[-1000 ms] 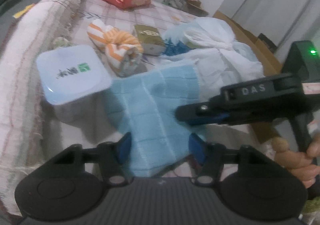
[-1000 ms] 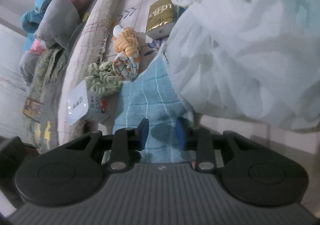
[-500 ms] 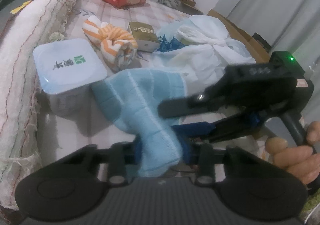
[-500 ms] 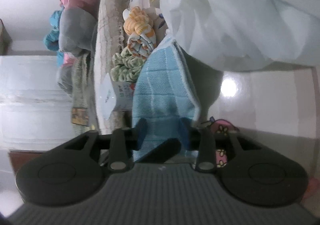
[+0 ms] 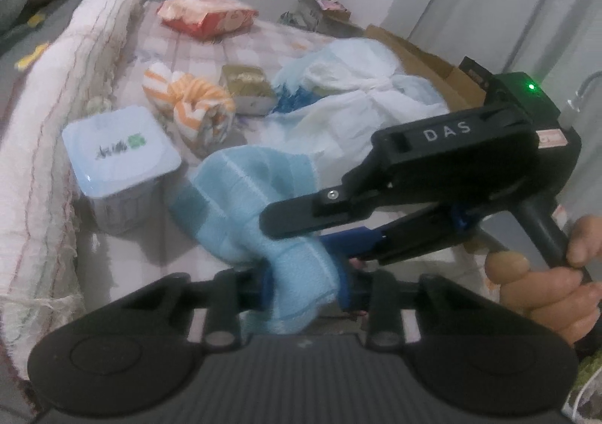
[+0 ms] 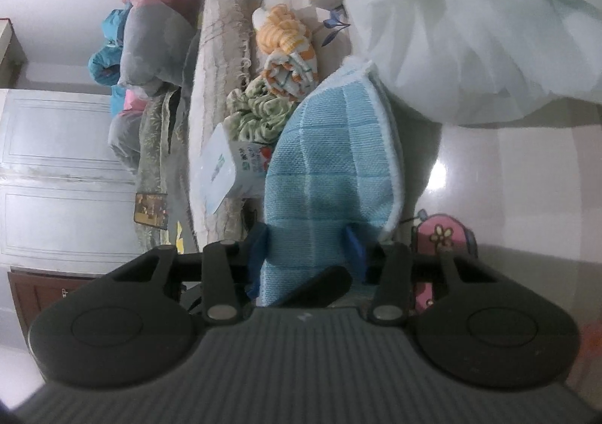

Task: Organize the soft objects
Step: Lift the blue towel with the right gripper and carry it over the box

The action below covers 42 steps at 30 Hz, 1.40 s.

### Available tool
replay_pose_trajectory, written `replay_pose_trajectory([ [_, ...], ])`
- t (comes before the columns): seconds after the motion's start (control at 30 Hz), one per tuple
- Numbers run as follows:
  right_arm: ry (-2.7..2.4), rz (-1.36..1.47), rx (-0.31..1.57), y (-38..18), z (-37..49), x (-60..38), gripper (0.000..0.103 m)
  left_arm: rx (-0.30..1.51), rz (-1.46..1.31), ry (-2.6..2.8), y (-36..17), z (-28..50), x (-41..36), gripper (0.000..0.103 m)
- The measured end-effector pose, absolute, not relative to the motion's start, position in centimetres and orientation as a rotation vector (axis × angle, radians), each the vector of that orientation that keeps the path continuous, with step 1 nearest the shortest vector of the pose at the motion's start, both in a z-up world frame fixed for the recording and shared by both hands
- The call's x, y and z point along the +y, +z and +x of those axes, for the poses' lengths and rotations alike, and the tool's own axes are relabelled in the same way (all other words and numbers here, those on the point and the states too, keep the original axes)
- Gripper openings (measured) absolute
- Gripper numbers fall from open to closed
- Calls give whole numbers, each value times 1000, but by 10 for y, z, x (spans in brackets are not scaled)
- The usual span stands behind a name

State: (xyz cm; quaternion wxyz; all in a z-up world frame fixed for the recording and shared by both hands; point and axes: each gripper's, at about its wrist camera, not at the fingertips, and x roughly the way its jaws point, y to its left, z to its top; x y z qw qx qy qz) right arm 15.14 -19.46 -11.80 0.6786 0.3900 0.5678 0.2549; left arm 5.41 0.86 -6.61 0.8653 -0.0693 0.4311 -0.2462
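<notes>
1. While the left gripper (image 5: 306,286) pinches one bunched end of the blue towel (image 5: 256,198), its jaws have just been closing on the cloth, and the pads now press into it from both sides.
2. The right gripper (image 6: 306,249) has the other end of the same towel between its jaws, which have also just been narrowing; the blue pads sit against the fabric edges, so I judge it a grip, though a loose one.
3. Seen from the left gripper, the right gripper (image 5: 301,224) comes in from the right just ahead of the left jaws, with a hand (image 5: 541,284) on its handle. The towel runs forward and to the left of both tools, lifted partly off the bed sheet (image 5: 244,43).
4. By my reading the task is in an early stage: one soft item is picked up and appears to be mid-fold, not yet laid down neatly.
5. Ahead of the left gripper, well apart from it, the orange striped cloth (image 5: 192,107) lies knotted and untouched, and the white plastic bag (image 5: 361,100) sprawls beyond the right gripper's fingers.
6. From the right gripper, a green crumpled cloth (image 6: 259,113) sits ahead and to the left, just beside the tissue box (image 6: 225,170); it also looks unsorted.
7. Left to do, as I judge: finish this towel, then handle the remaining cloths.
</notes>
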Motion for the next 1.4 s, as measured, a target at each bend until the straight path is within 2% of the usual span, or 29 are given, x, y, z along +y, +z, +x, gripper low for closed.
replay_pose_trajectory([
  [0.37,683,814,1050,-45,121,-214,33,713,-59,-537,3,26,-11,34],
  [0.77,634,892,782,14,100,-324,27,573,75,-715,58,43,-113,38],
  [1.07,451,981,678,18,94,-449,25,573,128,-877,59,84,-237,41],
  [1.4,256,1065,748,-20,126,-563,25,740,155,-950,21,158,-349,41],
])
